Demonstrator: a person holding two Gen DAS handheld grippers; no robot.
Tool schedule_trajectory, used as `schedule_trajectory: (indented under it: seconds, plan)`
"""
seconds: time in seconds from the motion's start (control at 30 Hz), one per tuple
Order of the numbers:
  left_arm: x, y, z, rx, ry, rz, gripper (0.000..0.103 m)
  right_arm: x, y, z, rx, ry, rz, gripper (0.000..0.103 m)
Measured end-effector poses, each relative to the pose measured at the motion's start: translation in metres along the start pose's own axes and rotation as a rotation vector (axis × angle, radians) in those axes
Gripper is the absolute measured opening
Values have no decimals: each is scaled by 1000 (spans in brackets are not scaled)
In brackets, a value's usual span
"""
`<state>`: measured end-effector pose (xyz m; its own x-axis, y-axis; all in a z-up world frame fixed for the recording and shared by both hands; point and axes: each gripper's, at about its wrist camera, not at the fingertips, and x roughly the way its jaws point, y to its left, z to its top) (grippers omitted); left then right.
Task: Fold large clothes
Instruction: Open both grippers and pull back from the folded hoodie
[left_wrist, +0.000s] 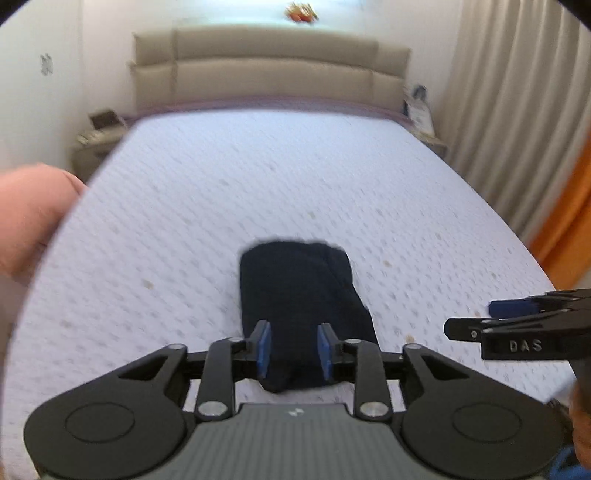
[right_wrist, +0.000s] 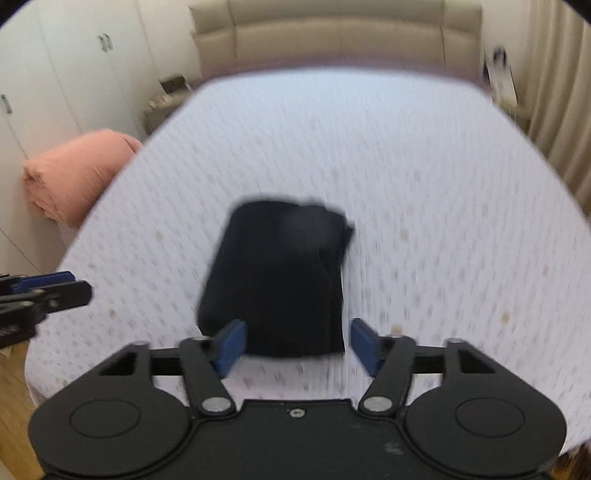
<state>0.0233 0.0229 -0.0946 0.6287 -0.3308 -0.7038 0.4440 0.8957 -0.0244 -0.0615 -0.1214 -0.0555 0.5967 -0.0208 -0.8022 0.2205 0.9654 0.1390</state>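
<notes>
A dark navy garment (left_wrist: 295, 288) (right_wrist: 277, 266) lies folded into a compact rectangle on the white patterned bed (left_wrist: 258, 177) (right_wrist: 406, 166), near its front edge. My left gripper (left_wrist: 294, 347) hovers above the fold's near end, blue pads apart with nothing pressed between them. My right gripper (right_wrist: 297, 339) stands wide open over the same near end, its pads clear of the cloth. In the left wrist view the right gripper (left_wrist: 472, 319) shows at the right edge. The left gripper (right_wrist: 77, 284) shows at the left edge of the right wrist view. Both views are blurred.
A folded pink duvet (right_wrist: 70, 173) (left_wrist: 29, 214) sits off the bed's left side by white wardrobe doors (right_wrist: 55, 74). A beige headboard (left_wrist: 269, 74) closes the far end, with a nightstand (left_wrist: 96, 136) to its left. Curtains (left_wrist: 517, 110) hang at the right.
</notes>
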Motion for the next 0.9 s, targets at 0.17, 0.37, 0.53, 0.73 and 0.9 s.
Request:
schedule_trajectory:
  seconds: [0.17, 0.37, 0.53, 0.73, 0.9]
  plan:
    - [-61, -23, 23, -30, -101, 124, 78, -43, 14, 23, 10, -31, -40, 88]
    - [-99, -43, 26, -53, -150, 200, 84, -62, 18, 17, -5, -18, -46, 88]
    - [-107, -47, 19, -98, -128, 208, 86, -70, 24, 7, -54, 5, -25, 88]
    - [-102, -47, 17, -111, -104, 218, 86, -59, 28, 6, -65, 32, -28, 88]
    - [-82, -37, 20, -113, -65, 203, 86, -46, 25, 11, -39, 57, -42, 88]
